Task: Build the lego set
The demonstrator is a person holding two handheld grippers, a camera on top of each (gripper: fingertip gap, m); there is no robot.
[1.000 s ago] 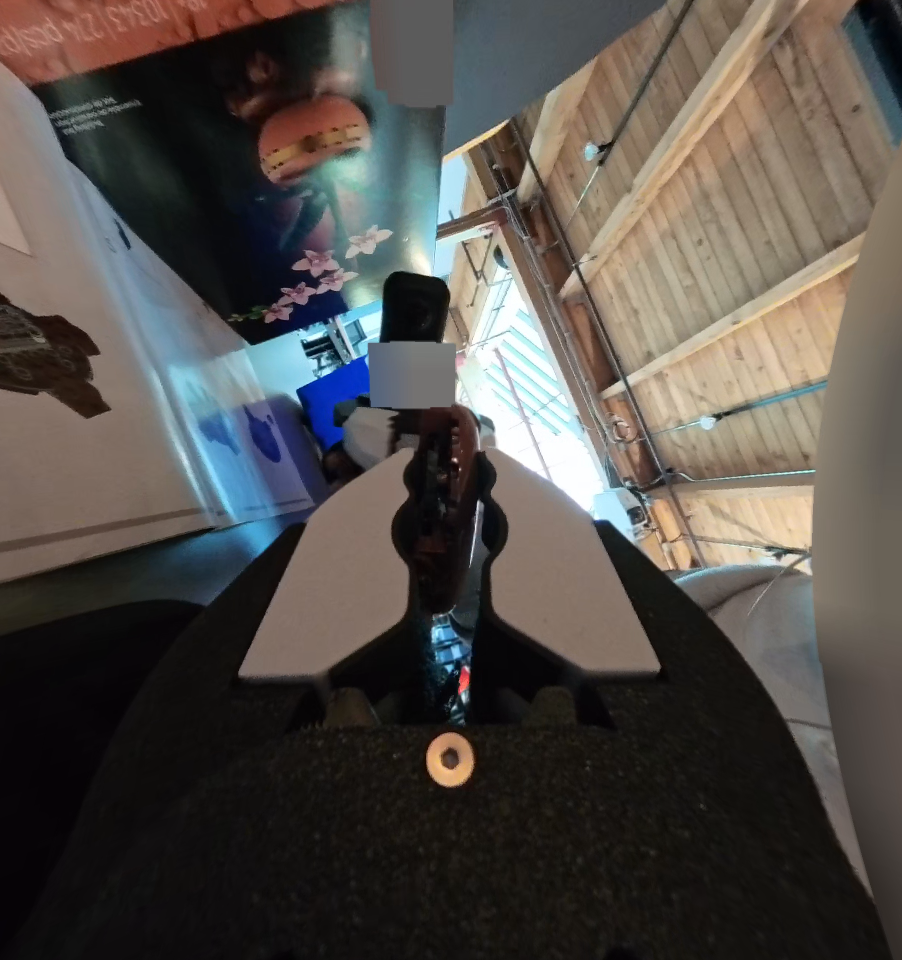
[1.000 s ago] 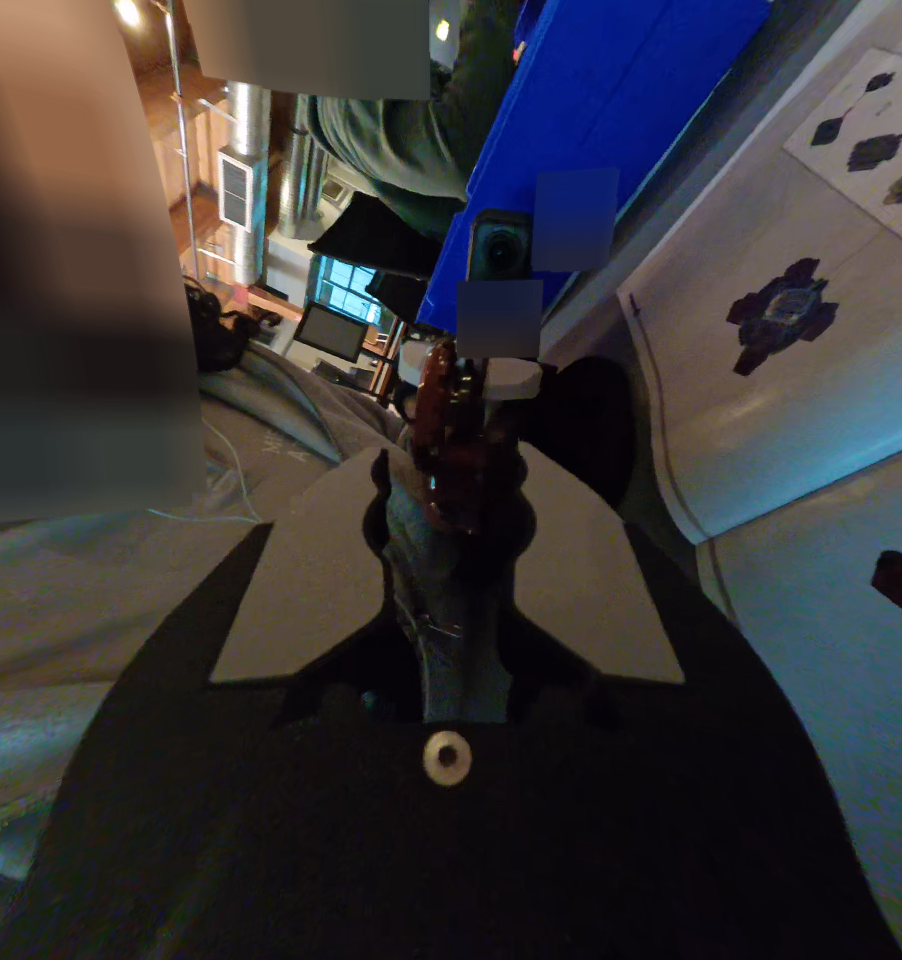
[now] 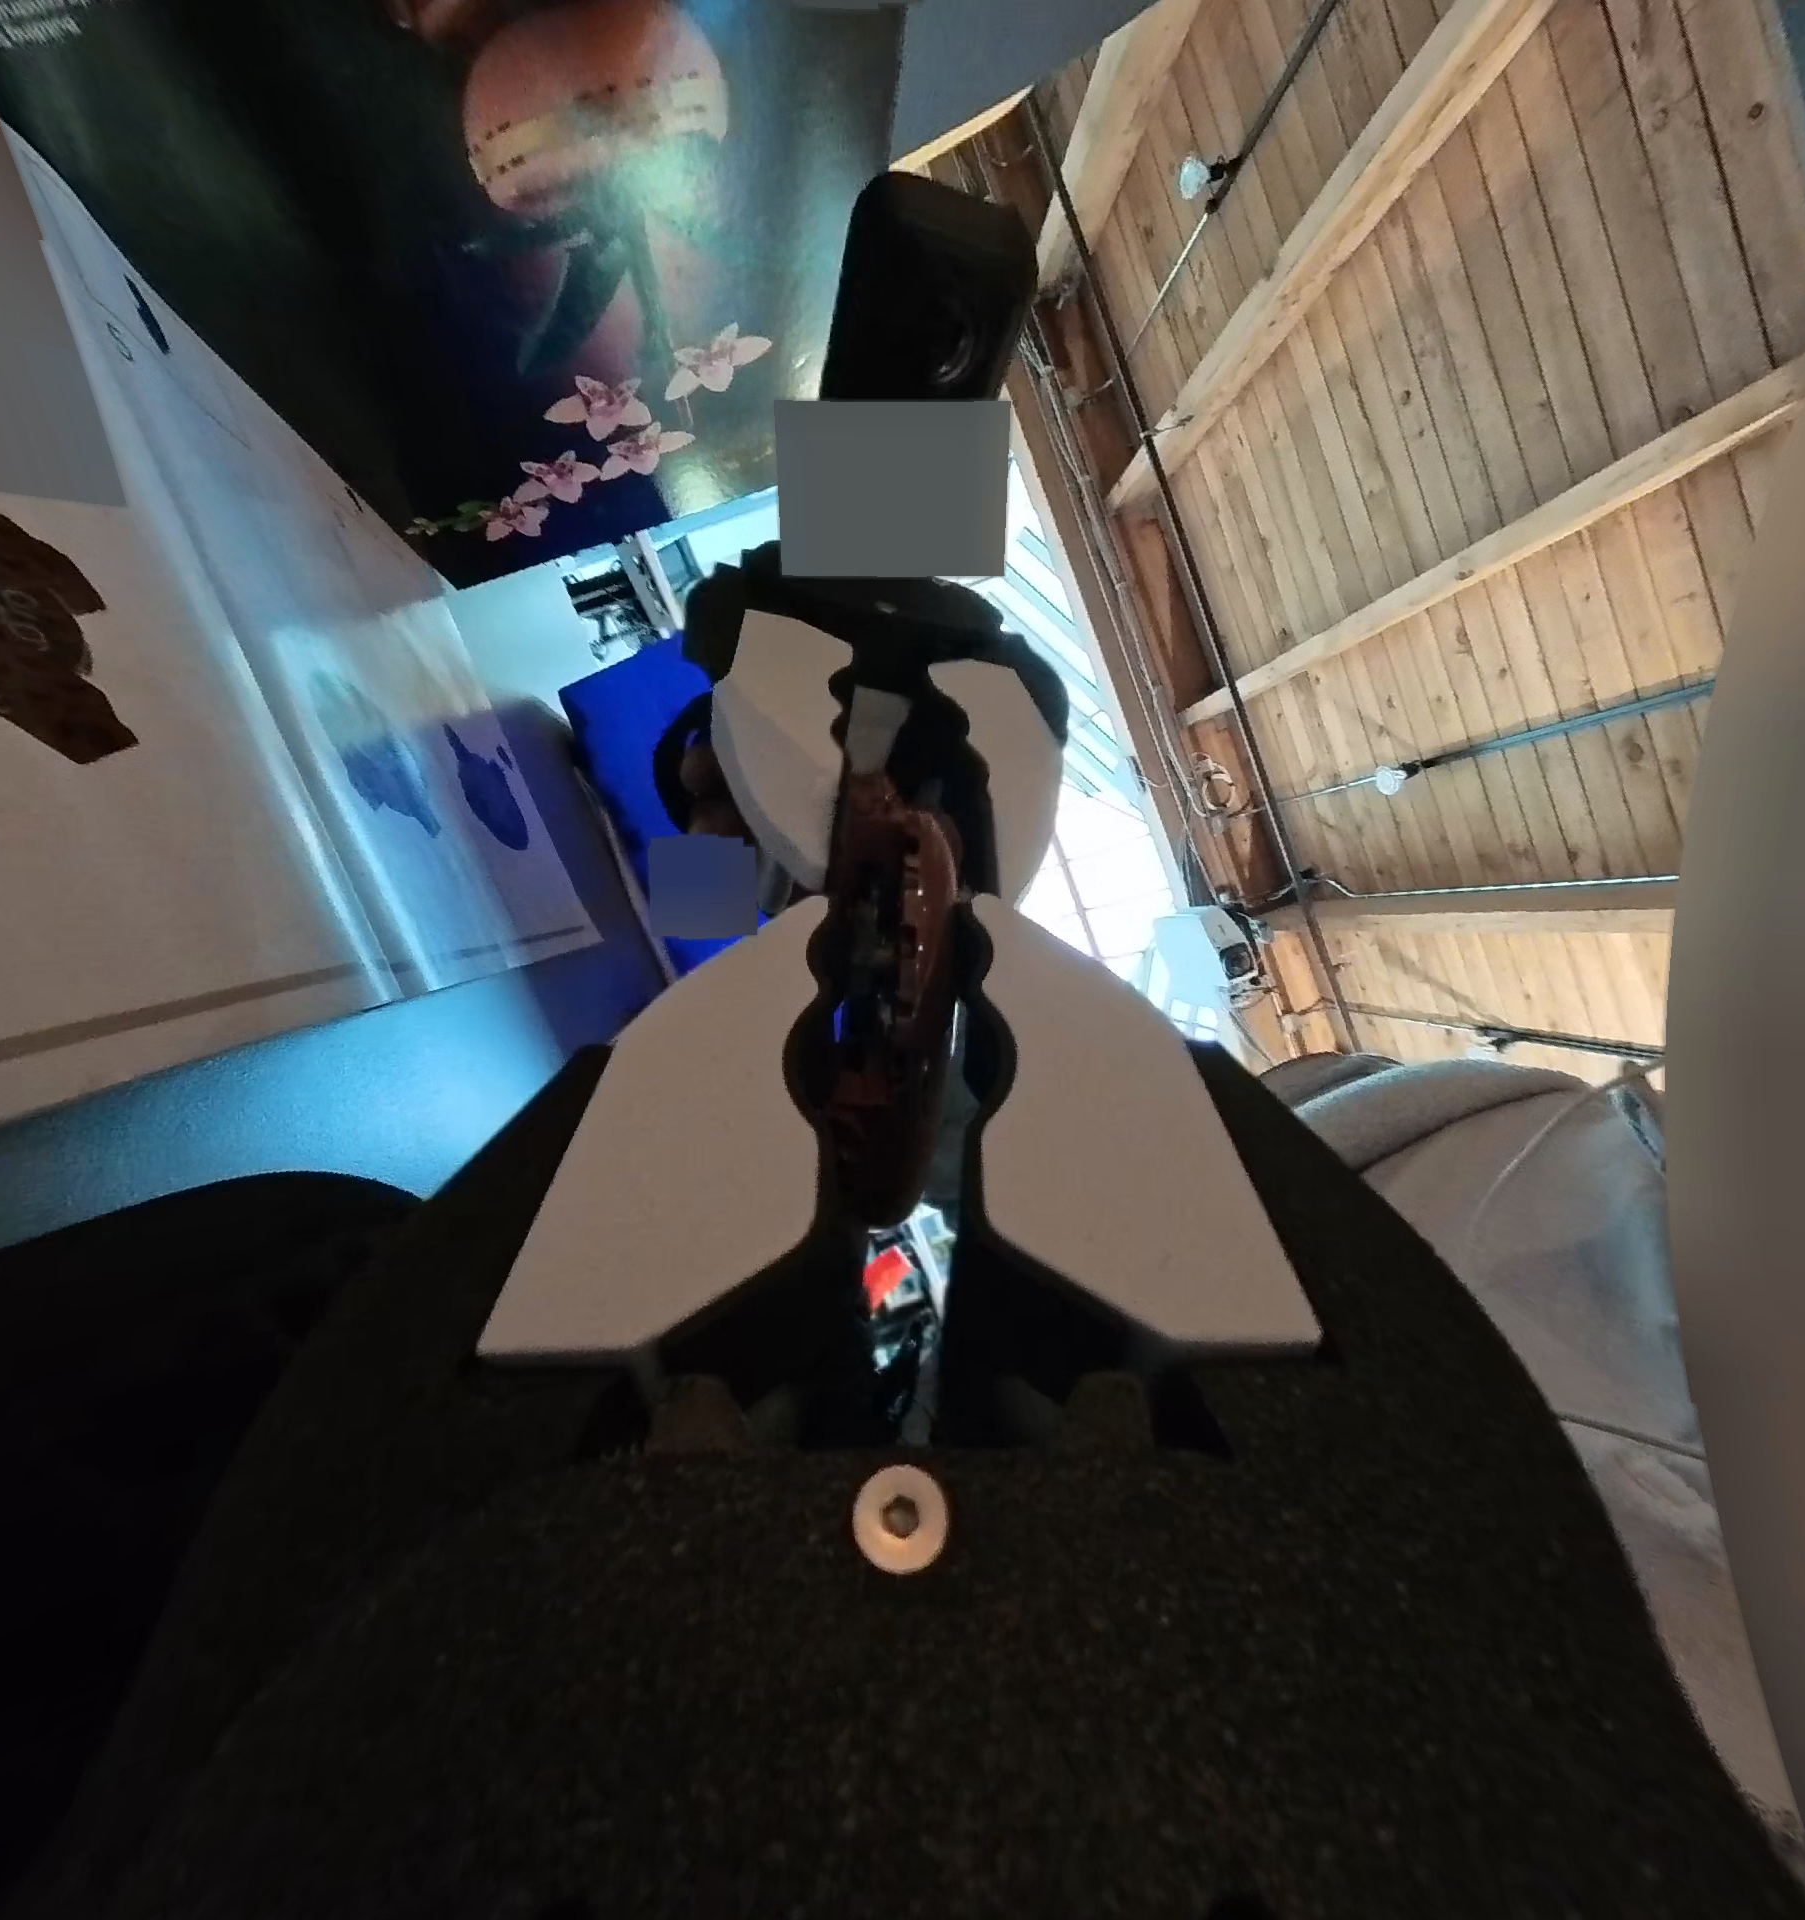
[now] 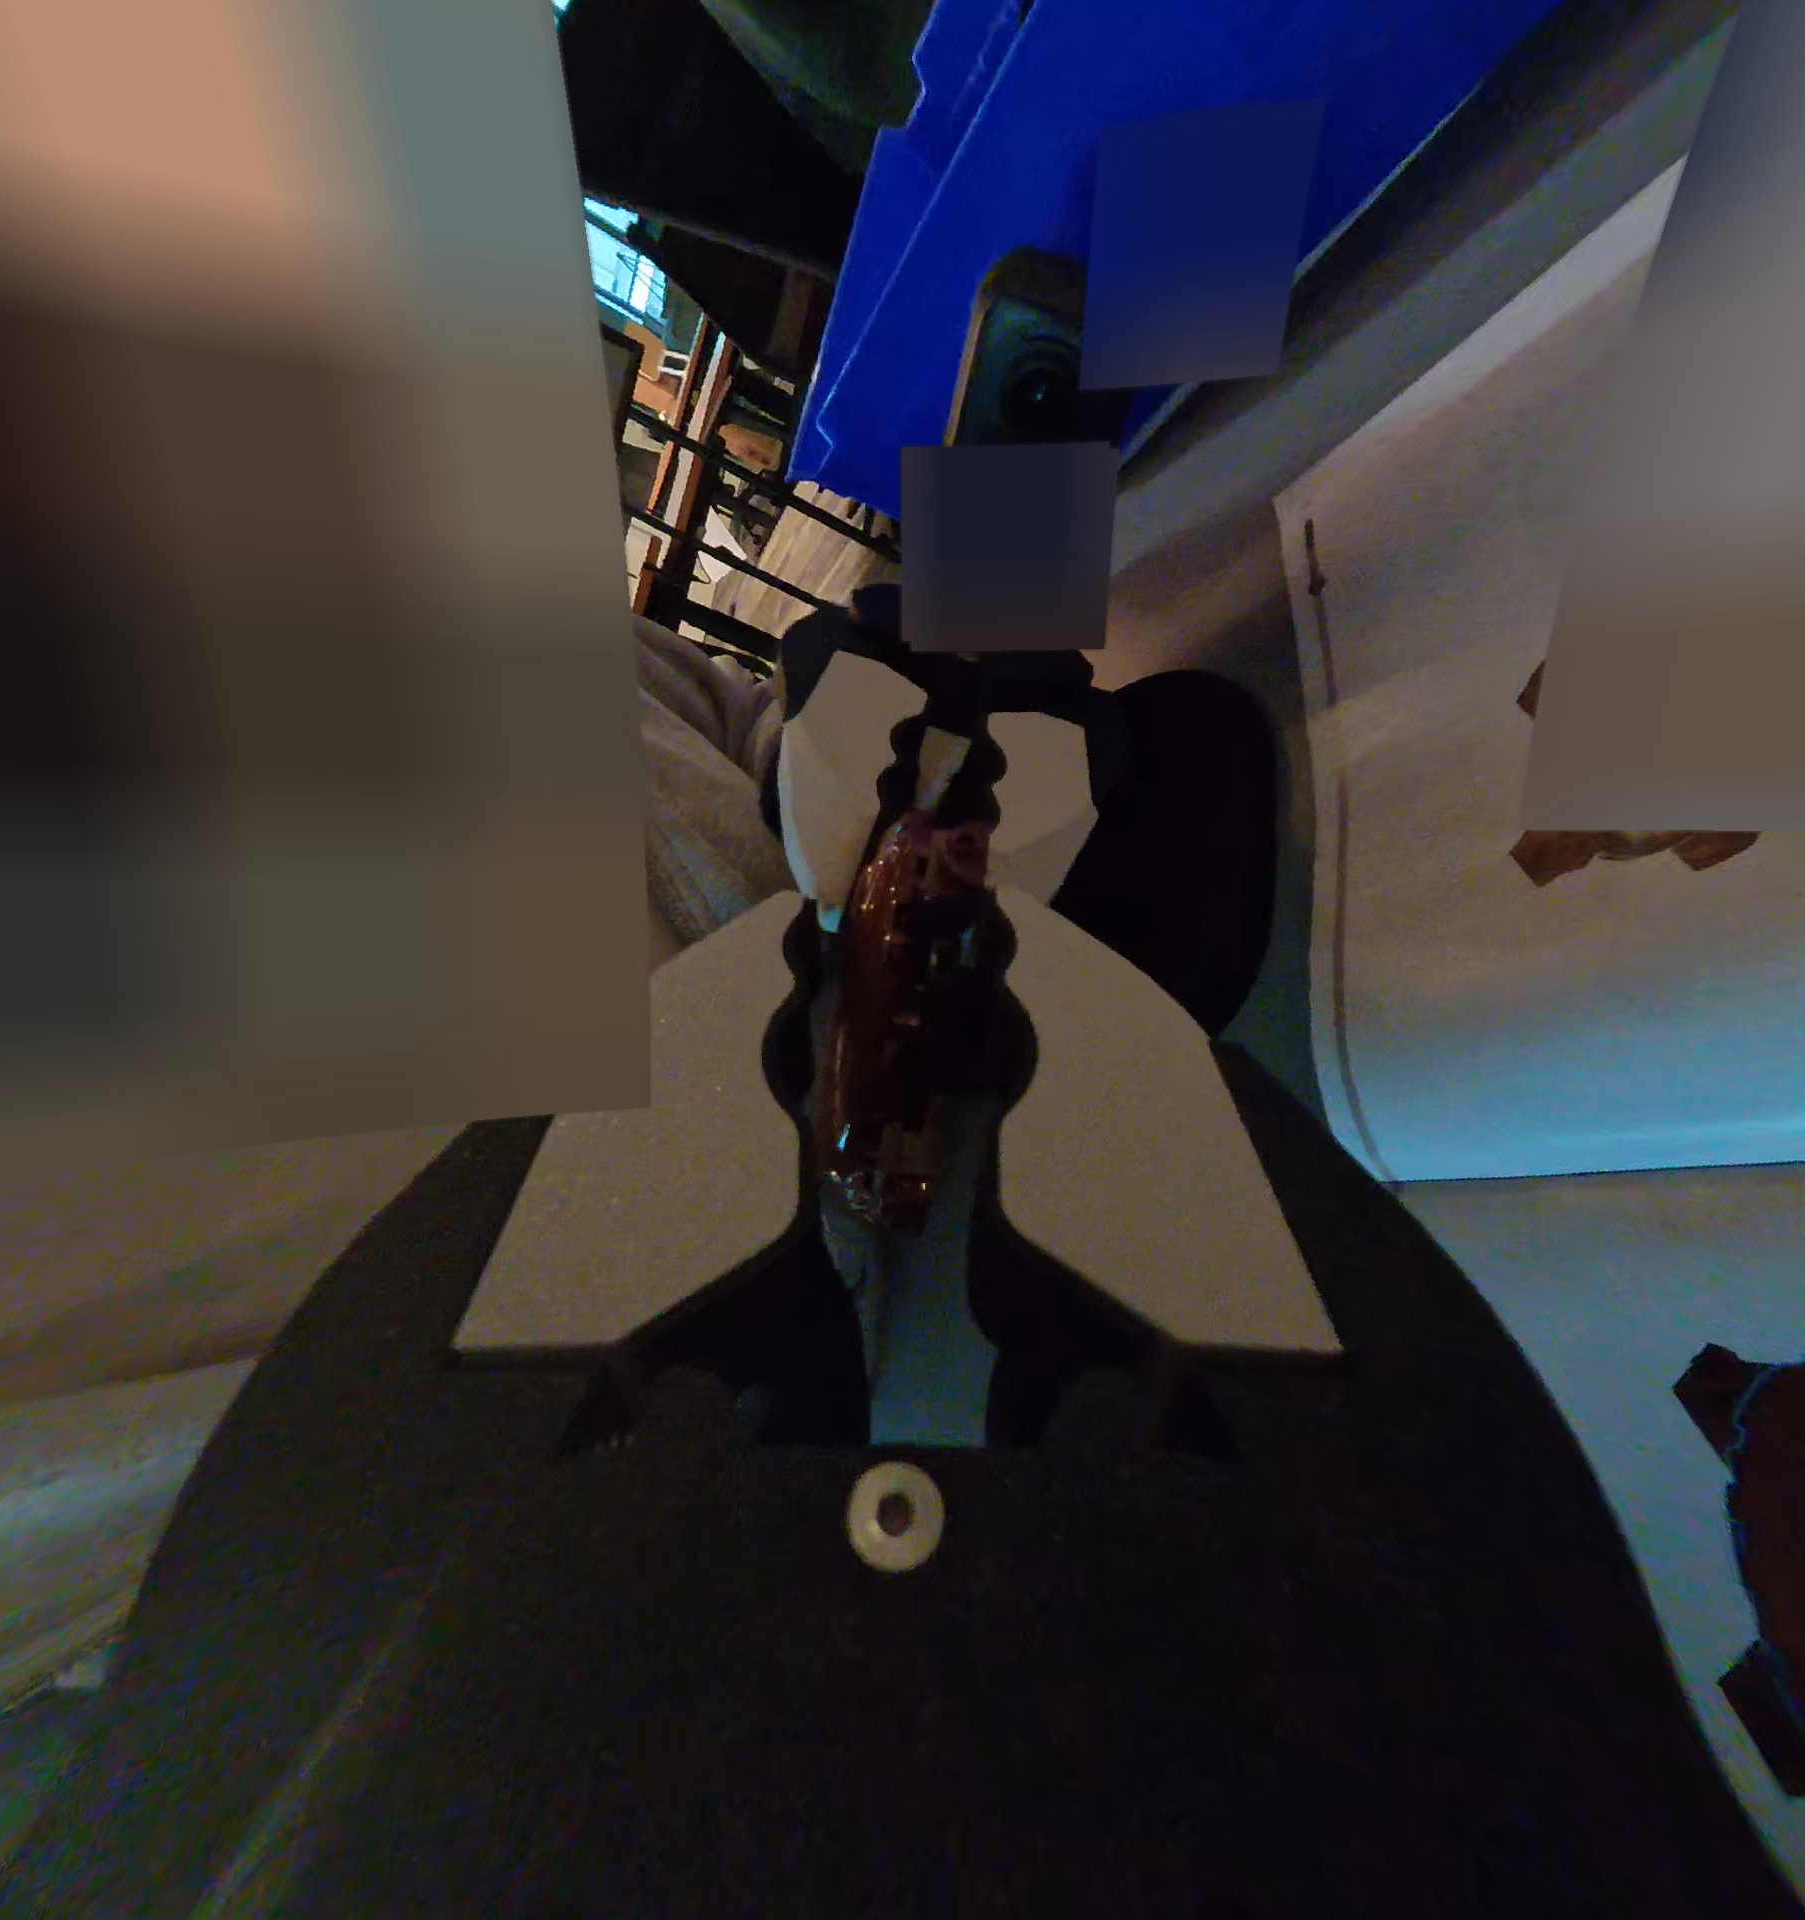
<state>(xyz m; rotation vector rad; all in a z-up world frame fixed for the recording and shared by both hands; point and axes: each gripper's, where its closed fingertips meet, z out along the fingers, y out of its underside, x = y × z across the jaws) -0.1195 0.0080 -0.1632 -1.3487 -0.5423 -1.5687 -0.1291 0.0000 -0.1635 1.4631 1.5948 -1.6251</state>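
Sitting between both grippers is a dark brown shiny piece (image 3: pixel 882 997), long and bumpy, held up in the air. The left gripper (image 3: pixel 893 935) has its two white fingers (image 3: pixel 711 1049) close together, and their black wavy pads press on the sides of the brown piece. The right gripper (image 4: pixel 903 956) faces it from the other end, and its fingers (image 4: pixel 716 1049) are also squeezed on the same brown piece (image 4: pixel 882 997). In the left wrist view the right gripper (image 3: pixel 877 769) shows just past the piece, nose to nose with the left one, with a black camera (image 3: pixel 929 301) on top. In the right wrist view the left gripper (image 4: pixel 939 800) shows the same way, with its own camera (image 4: pixel 1023 364). Around them are a blue box (image 4: pixel 981 208), white paper sheets with dark brown shapes (image 3: pixel 15 623), a dark poster with pink flowers (image 3: pixel 607 416), and a wooden plank ceiling (image 3: pixel 1397 468).
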